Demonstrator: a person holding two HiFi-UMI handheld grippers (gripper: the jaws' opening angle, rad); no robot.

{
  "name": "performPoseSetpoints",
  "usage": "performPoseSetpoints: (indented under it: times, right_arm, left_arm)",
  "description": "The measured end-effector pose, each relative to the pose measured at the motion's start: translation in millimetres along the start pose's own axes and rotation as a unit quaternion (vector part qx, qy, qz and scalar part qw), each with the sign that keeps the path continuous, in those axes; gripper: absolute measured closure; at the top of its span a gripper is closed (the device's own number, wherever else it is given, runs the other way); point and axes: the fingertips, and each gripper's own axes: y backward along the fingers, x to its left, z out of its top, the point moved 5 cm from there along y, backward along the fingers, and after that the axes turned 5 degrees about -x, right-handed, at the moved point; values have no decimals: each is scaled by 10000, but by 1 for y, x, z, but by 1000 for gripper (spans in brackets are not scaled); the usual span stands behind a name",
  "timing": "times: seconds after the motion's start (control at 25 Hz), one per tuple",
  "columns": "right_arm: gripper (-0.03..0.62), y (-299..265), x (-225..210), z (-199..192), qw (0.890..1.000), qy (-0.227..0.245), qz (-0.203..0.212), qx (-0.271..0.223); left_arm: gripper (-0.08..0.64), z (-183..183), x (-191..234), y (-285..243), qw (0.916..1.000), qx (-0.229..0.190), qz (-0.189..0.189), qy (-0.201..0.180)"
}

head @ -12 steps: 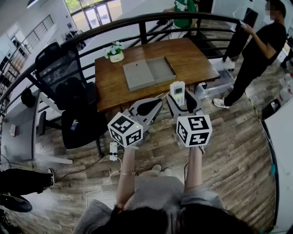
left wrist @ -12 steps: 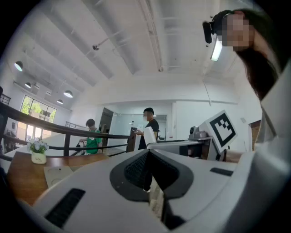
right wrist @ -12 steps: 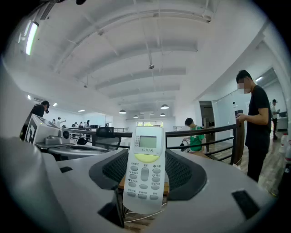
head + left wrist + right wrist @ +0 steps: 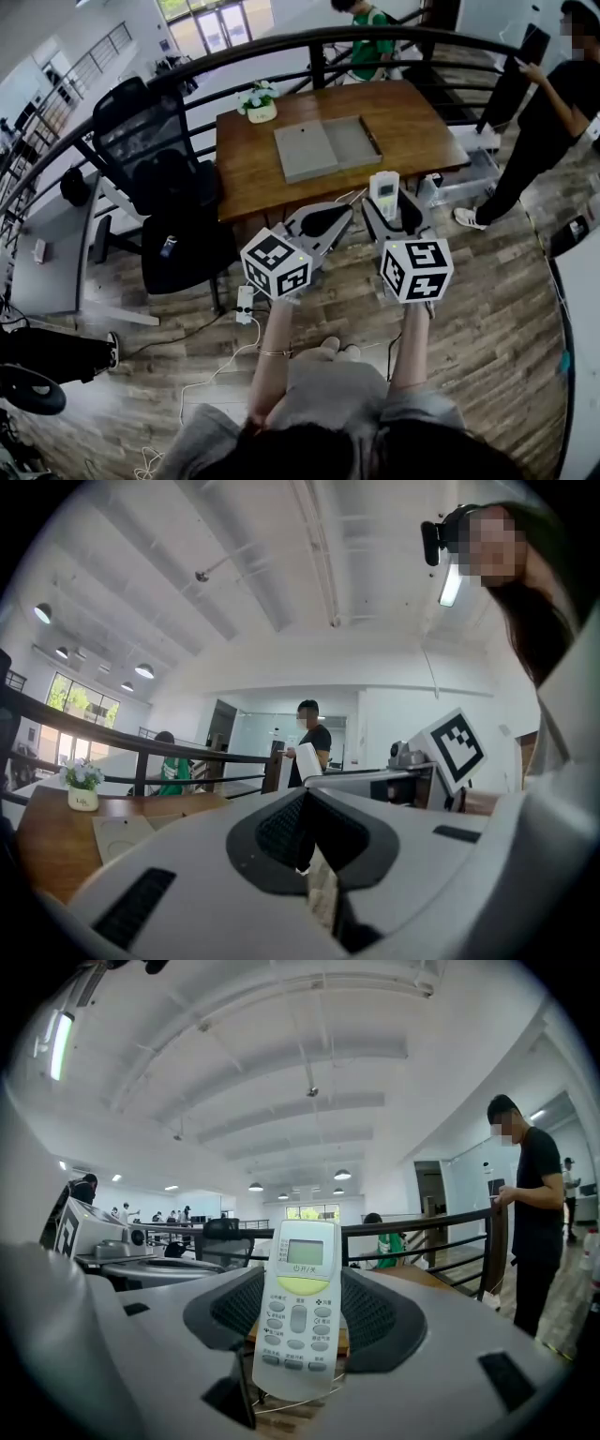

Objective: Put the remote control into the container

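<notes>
I'm looking at an open-plan office on a mezzanine: black swivel chair (image 4: 155,169) at frame left, grey desk (image 4: 47,267) beside it, curved railing (image 4: 281,44) above.

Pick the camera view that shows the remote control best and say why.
The right gripper view: the remote control stands upright between the jaws, screen and buttons facing the camera. The head view shows it small, from above. The left gripper view does not show it.
</notes>
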Motion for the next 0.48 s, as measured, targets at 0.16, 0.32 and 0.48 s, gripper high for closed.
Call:
performPoseSetpoints:
  times: [0.16, 0.32, 0.48]
  right_arm:
    - [344, 6, -2, -5, 10000, 18, 19, 77]
    - [344, 18, -8, -10, 9998, 47, 52, 188]
    - [344, 30, -13, -14, 9998, -38, 89, 190]
  left_arm:
    - [557, -5, -6, -2, 10000, 35, 14, 61]
    - [557, -13, -17, -7, 9999, 25, 53, 161]
    - [557, -16, -31, -7, 9998, 29, 78, 197]
